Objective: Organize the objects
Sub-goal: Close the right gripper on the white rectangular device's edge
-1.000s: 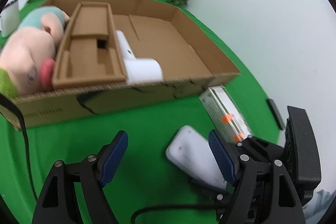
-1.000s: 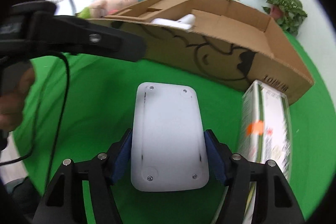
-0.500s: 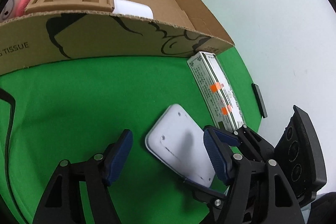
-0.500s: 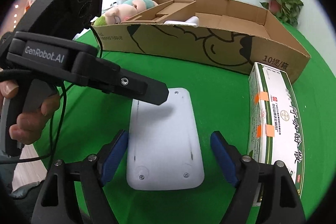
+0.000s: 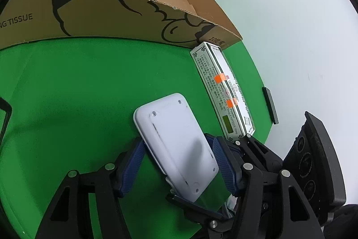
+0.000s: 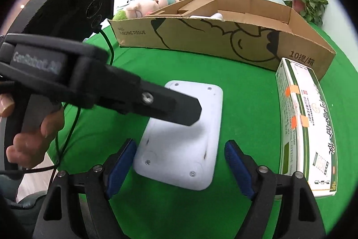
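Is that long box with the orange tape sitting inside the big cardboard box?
No, the long box lies on the green cloth, outside the cardboard box and near its corner.

The long brown cardboard carton (image 6: pixel 223 41) carries the most legible print. On its front wall, at the left end, black capitals read "HANGING TISSUE", with a smaller line above that begins "WALL"; the left wrist view cuts this to "NG TISSUE" (image 5: pixel 16 19). At the right end of the same wall stands "10提/箱" (image 6: pixel 302 59).

The black left hand-held gripper (image 6: pixel 192 113) bears pale lettering "GenRobot.AI" on its body, blurred.

The white-and-green rectangular medicine box (image 5: pixel 223 91) shows small print: "CONTAINS", "PARACETAMOL", "CAFFEINE", "Powder". Its large green Chinese characters on the top face cannot be read with certainty.
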Demonstrator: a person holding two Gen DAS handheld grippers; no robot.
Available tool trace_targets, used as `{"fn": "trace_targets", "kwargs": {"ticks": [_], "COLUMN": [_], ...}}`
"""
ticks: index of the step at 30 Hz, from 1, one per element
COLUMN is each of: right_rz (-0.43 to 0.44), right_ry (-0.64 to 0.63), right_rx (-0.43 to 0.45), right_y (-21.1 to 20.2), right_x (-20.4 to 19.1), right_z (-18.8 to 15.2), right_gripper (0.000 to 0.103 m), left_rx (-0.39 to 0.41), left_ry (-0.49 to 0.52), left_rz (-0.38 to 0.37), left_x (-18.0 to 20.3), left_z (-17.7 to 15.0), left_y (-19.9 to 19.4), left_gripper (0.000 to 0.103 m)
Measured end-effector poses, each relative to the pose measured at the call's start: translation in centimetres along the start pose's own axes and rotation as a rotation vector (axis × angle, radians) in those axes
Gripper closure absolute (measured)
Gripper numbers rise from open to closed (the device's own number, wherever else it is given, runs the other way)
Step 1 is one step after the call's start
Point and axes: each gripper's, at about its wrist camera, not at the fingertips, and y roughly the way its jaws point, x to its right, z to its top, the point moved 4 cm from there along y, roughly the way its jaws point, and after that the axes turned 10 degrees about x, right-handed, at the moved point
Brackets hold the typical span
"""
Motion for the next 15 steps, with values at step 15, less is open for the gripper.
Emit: {"fn": "trace_targets", "kwargs": {"ticks": [15], "right_rz": [-0.091], "right_ry": [-0.032], "right_rx": [-0.008], "right_y": [0.0], "right_x": [-0.7], "right_z": [-0.4], "right_gripper": [0.032], "left_rx": [0.005], "left_ry": [0.036], "left_rz": [0.078], "left_x": [0.4], "left_z": [-1.2], "left_y": [-0.7], "left_gripper": [0.069]}}
